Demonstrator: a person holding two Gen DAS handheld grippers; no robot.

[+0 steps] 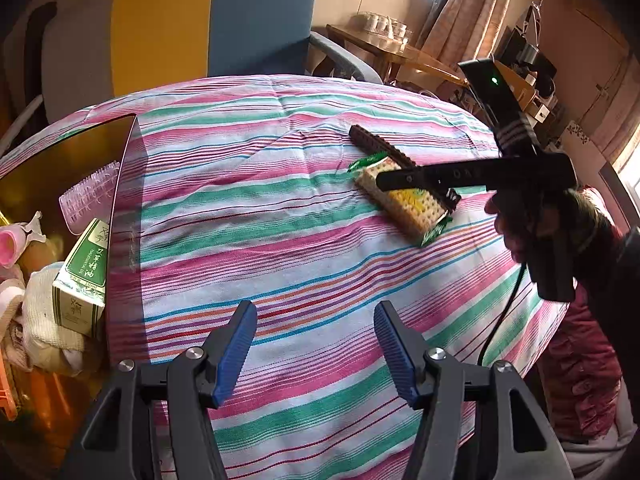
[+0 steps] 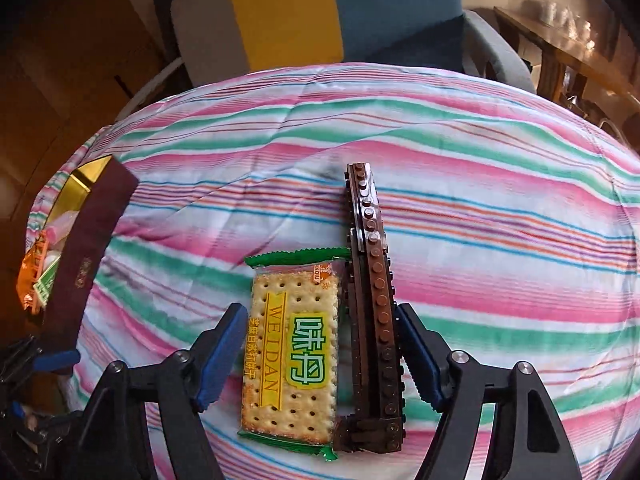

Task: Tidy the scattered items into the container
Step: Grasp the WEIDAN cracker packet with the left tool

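Container (image 1: 120,184) at table's left edge, holding a green box (image 1: 82,276). Left gripper (image 1: 316,344): jaws apart, empty, above striped cloth (image 1: 280,220). Right gripper (image 2: 320,356): jaws spread, straddling cracker packet (image 2: 292,352) and brown brick bar (image 2: 376,300) lying side by side.

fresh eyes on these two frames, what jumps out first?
The loud pink, green and white striped cloth fills both views. On it, a green-edged cracker packet lies right beside a long brown toy-brick bar, both between the open blue pads of the right tool. At the cloth's left edge, a gold-lined box already holds a green-and-white carton; the left tool hangs open, holding nothing.
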